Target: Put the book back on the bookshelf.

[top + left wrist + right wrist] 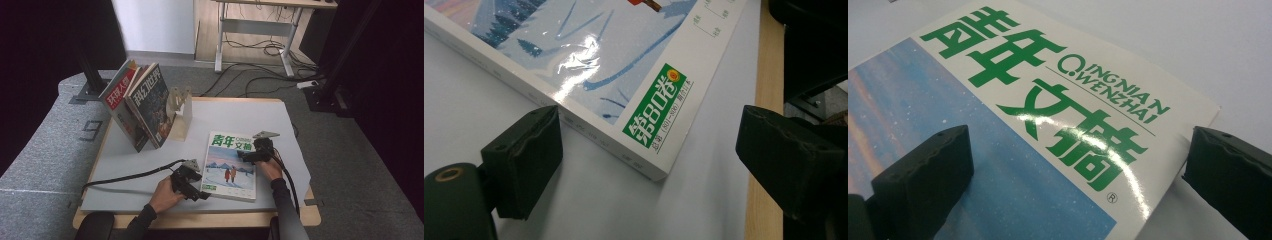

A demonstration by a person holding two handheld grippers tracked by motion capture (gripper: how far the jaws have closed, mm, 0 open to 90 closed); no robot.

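Magazine (230,166) flat on our surface (150,160), long axis front-to-back, title end far, our left claw (649,145) open at its near corner, right claw (1078,165) open over its title.

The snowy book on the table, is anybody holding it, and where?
Nobody holds the book. The left gripper is open around its near corner, and the right gripper is open over its top.

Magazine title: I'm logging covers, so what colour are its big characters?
Green, on a white band of the magazine; clearest in the right gripper view.
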